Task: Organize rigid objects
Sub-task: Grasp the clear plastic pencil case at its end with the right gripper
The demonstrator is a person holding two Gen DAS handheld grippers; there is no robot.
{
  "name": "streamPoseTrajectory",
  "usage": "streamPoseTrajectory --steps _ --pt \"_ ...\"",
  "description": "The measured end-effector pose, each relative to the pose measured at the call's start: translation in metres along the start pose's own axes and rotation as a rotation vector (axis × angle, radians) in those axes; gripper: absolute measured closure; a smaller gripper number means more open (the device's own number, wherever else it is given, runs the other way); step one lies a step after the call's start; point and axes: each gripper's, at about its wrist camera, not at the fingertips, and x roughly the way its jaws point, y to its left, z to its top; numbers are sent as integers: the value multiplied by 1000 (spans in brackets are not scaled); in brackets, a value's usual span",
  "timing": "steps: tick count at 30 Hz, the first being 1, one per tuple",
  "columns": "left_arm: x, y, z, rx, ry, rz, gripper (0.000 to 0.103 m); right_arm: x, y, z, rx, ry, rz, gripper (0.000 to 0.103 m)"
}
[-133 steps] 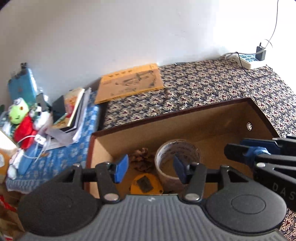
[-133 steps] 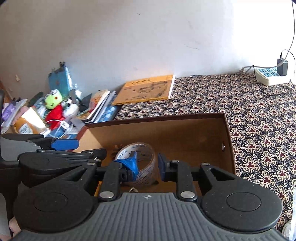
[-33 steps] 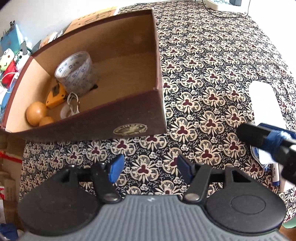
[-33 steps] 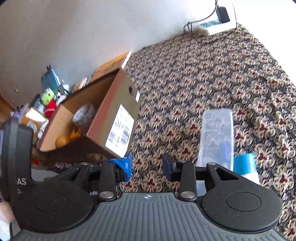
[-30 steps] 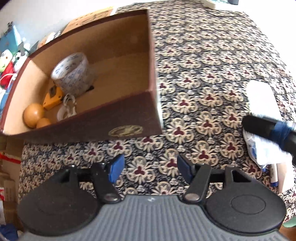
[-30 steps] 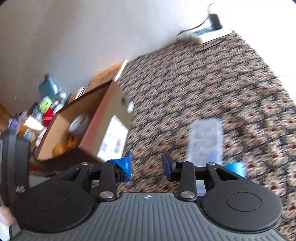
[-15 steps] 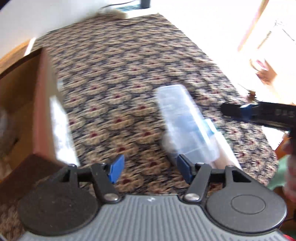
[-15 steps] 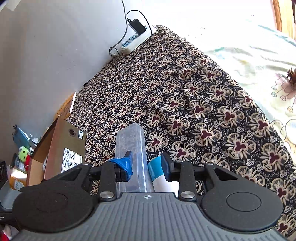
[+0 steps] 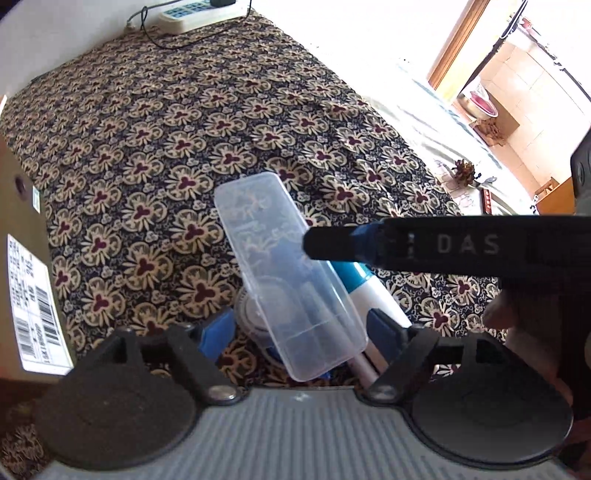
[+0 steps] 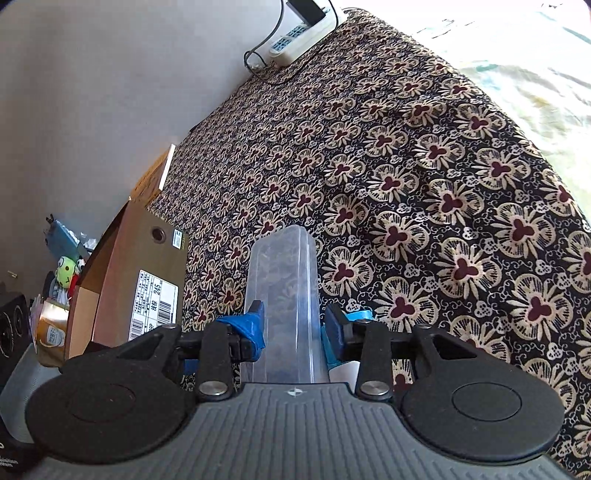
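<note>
A clear plastic case (image 9: 288, 273) lies on the flower-patterned cloth (image 9: 184, 147), over a white tube with a blue cap (image 9: 356, 277) and a round lid-like thing (image 9: 249, 314). My left gripper (image 9: 301, 330) is open and its jaws are opening; the case's near end lies between them, untouched. One of my right gripper's fingers (image 9: 332, 242) reaches in from the right above the case. In the right wrist view the case (image 10: 284, 280) runs between the pads of my right gripper (image 10: 295, 325), whose jaws are opening; no pad visibly presses on it.
A brown cardboard box (image 10: 140, 266) with a barcode label (image 9: 29, 295) stands to the left. A power strip (image 9: 195, 16) with its cable lies at the cloth's far edge. An orange book (image 10: 155, 177) and toys (image 10: 64, 273) sit beyond the box. A pale bedsheet (image 9: 424, 122) lies right.
Both views have swung away from the box onto the clear case. The left jaws have widened around its near end. The right gripper has come down over the case and opened a little.
</note>
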Motion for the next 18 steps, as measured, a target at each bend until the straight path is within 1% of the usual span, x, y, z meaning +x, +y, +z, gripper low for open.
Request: streamPoseTrajectory --steps 1,3,5,9,10,11,12,13,14,18 --pt "2 -1 0 -2 -2 4 15 3 0 1 -7 14 8 84" --pt "5 -2 1 -13 -4 17 15 7 0 3 -24 29 19 85" --pt "10 1 3 -38 -3 24 15 11 -2 4 -31 46 25 81" --pt "16 11 4 -111 -15 45 15 19 -6 7 -25 76 71 81" --pt "17 13 4 -125 -21 50 17 20 -7 8 -27 81 81 81" --pt "17 14 3 -136 -27 52 20 21 -7 9 -28 84 87 81" --pt "18 14 3 -141 -28 48 33 23 -7 10 -31 89 95 81" --pt "19 13 2 -145 -23 46 41 24 -6 11 -40 97 101 84" --pt "20 12 1 -145 -24 56 44 25 -5 12 -50 101 105 84" --pt "17 9 1 -153 -47 81 48 24 1 11 -89 97 127 85"
